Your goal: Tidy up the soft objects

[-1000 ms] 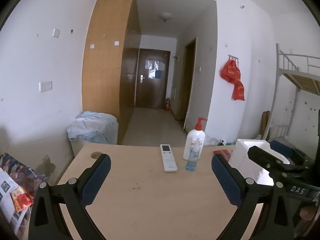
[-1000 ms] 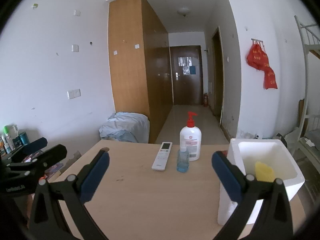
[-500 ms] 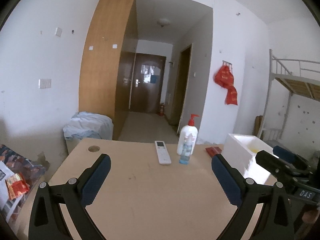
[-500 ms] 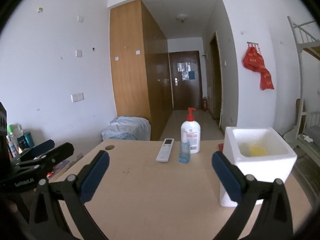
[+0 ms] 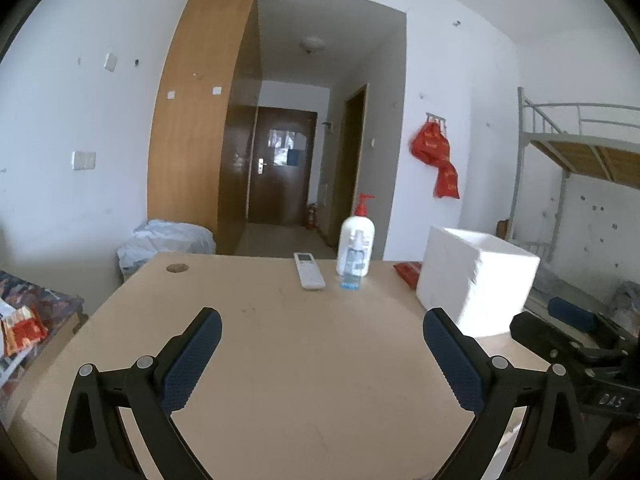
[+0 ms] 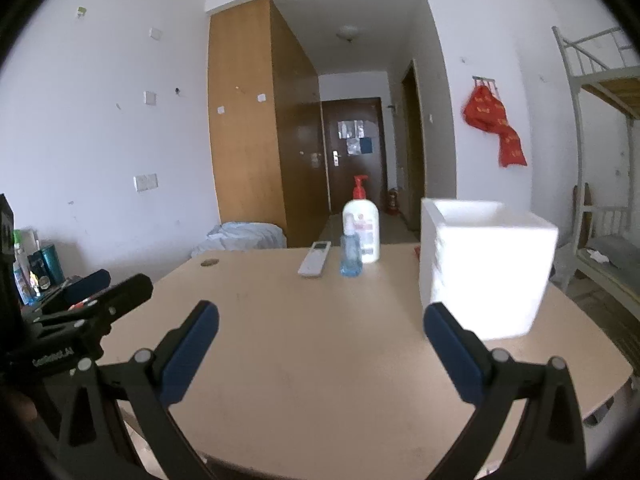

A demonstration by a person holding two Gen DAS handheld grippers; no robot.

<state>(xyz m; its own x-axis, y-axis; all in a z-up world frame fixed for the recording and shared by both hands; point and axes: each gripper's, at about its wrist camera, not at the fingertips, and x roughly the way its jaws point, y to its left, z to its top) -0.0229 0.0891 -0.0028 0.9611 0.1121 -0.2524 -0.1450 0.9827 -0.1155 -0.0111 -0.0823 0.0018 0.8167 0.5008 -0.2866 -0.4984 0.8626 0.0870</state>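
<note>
A white foam box (image 5: 476,280) (image 6: 486,268) stands on the right part of the wooden table (image 5: 300,360) (image 6: 320,340). Its inside is hidden from both views now. My left gripper (image 5: 318,354) hangs open over the near middle of the table, with nothing between its blue pads. My right gripper (image 6: 320,350) is open too and holds nothing; its right finger sits just in front of the box. In the left wrist view the right gripper (image 5: 560,332) shows at the right edge. In the right wrist view the left gripper (image 6: 96,292) shows at the left.
A white remote (image 5: 309,276) (image 6: 315,263), a small blue bottle (image 5: 352,268) (image 6: 351,256) and a white pump bottle (image 5: 357,240) (image 6: 362,228) stand at the table's far edge. A red packet (image 5: 408,272) lies beside the box. A bunk bed (image 5: 580,160) stands right; a cloth-covered bundle (image 5: 168,240) lies left.
Both grippers have drawn back and dropped lower, so the box looks smaller and its rim now hides the yellow thing seen inside it earlier. Both stay open.
</note>
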